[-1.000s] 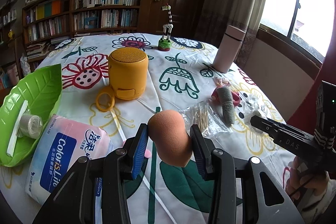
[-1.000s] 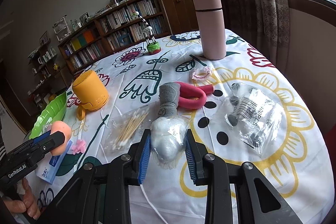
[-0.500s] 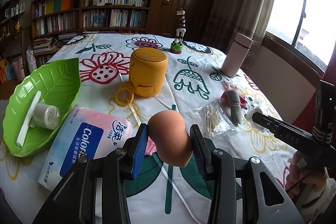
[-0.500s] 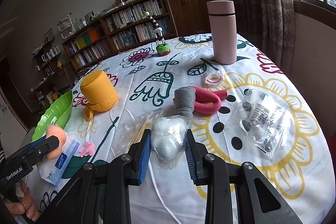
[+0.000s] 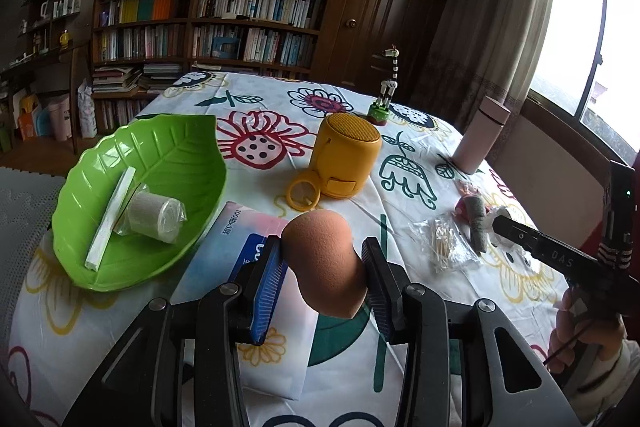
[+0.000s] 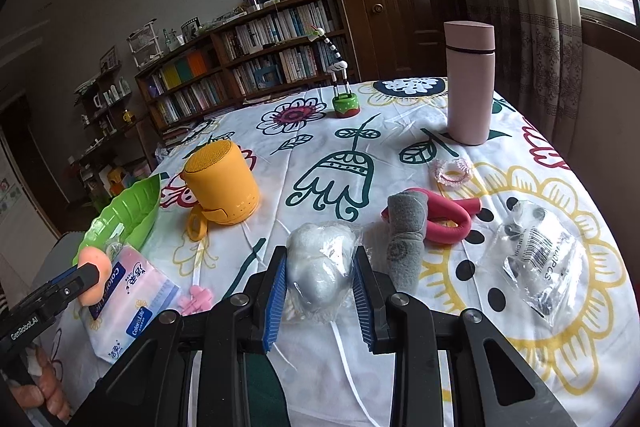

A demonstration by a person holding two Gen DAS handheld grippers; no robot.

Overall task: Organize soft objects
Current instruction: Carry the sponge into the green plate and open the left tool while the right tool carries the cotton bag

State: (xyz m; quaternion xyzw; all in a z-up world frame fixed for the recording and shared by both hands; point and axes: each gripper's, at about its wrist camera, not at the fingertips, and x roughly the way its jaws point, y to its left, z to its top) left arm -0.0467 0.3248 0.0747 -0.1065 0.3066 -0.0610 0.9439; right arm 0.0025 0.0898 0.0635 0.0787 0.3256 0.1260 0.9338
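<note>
My left gripper (image 5: 323, 269) is shut on an orange makeup sponge (image 5: 326, 261), held above the tissue pack (image 5: 236, 263) and just right of the green leaf tray (image 5: 160, 155). That tray holds a bagged gauze roll (image 5: 154, 213) and a white stick (image 5: 110, 217). My right gripper (image 6: 320, 287) is shut on a bag of cotton balls (image 6: 320, 263), lifted over the tablecloth. A grey rolled cloth (image 6: 406, 235), a pink foam loop (image 6: 450, 217), a cotton swab bag (image 5: 450, 247) and a pink scrunchie (image 6: 451, 171) lie on the table.
A yellow speaker (image 5: 346, 159) stands mid-table, a pink flask (image 6: 469, 81) and a giraffe figurine (image 6: 340, 83) at the far side. A clear packet (image 6: 538, 267) lies at the right. A small pink flower piece (image 6: 196, 299) lies beside the tissue pack (image 6: 132, 291). Bookshelves stand behind.
My left gripper has carried the sponge leftward toward the green tray, which now fills more of the view. My right gripper has lifted and moved left with the cotton bag.
</note>
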